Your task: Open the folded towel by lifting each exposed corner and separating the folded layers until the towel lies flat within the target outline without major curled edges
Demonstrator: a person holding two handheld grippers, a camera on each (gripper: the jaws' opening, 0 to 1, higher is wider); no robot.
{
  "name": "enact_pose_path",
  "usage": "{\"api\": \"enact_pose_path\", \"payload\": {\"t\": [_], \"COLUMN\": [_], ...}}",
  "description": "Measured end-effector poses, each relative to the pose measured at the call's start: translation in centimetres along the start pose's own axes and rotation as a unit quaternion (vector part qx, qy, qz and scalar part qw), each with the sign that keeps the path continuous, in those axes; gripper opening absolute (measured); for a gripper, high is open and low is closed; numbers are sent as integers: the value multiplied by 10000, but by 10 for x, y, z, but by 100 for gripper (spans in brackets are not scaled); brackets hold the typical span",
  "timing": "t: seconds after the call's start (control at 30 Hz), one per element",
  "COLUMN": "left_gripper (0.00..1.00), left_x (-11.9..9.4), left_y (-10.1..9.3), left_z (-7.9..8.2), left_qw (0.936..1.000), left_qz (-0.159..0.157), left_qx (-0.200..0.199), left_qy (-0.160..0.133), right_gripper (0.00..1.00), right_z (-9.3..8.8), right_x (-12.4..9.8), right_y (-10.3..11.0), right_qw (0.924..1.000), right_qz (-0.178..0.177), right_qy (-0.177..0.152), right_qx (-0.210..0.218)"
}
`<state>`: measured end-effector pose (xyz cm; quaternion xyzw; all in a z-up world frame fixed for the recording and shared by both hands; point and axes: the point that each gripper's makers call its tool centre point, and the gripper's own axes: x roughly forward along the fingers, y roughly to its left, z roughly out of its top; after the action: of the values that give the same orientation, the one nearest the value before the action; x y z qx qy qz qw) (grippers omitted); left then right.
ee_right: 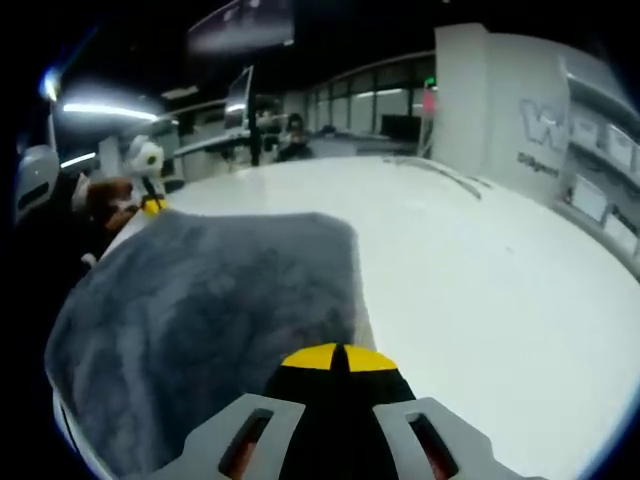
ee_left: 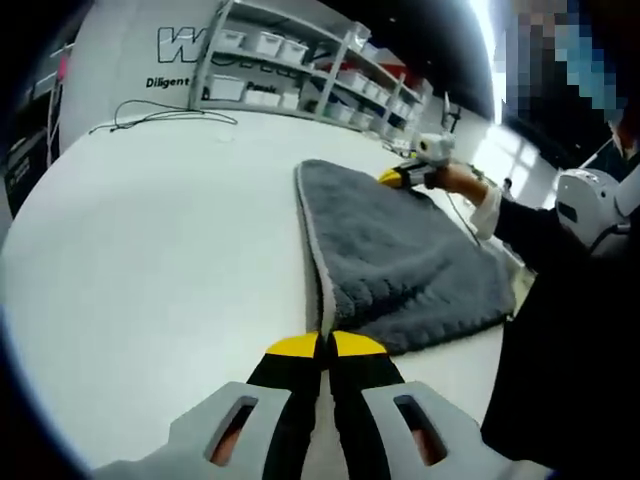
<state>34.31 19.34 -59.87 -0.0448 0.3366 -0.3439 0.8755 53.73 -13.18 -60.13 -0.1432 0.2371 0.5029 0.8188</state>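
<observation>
Both grippers, left (ee_left: 327, 345) and right (ee_right: 335, 357), pinched shut on grey towel (ee_left: 400, 250) corners. Spread on white worktop (ee_left: 160, 260), near its edge. Risk: uneven pull drags the towel askew or leaves a curled edge.

towel (ee_left: 400, 260) on table (ee_left: 170, 250)

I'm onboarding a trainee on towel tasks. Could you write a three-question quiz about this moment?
1. True or false: the left gripper has its yellow-tipped jaws closed at the near edge of the grey plush towel.
2. The towel lies on: A) a wooden floor, B) the white table, C) a shelf.
3. Fill in: in the right gripper view, the right gripper has its jaws ____ at the towel's edge.

Key: 1 true; 2 B; 3 closed.
</observation>
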Motion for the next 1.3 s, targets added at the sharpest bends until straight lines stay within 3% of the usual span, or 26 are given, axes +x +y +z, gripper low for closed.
{"api": "enact_pose_path", "payload": {"t": [1.3], "left_gripper": [3], "left_x": [38], "left_y": [50], "left_z": [49], "left_qw": [9966], "left_qz": [2], "left_qx": [752], "left_qy": [345], "right_gripper": [0], "right_z": [-22], "right_x": [-37], "right_y": [2], "right_qw": [9985], "right_qz": [-498], "right_qy": [5], "right_qx": [240]}}
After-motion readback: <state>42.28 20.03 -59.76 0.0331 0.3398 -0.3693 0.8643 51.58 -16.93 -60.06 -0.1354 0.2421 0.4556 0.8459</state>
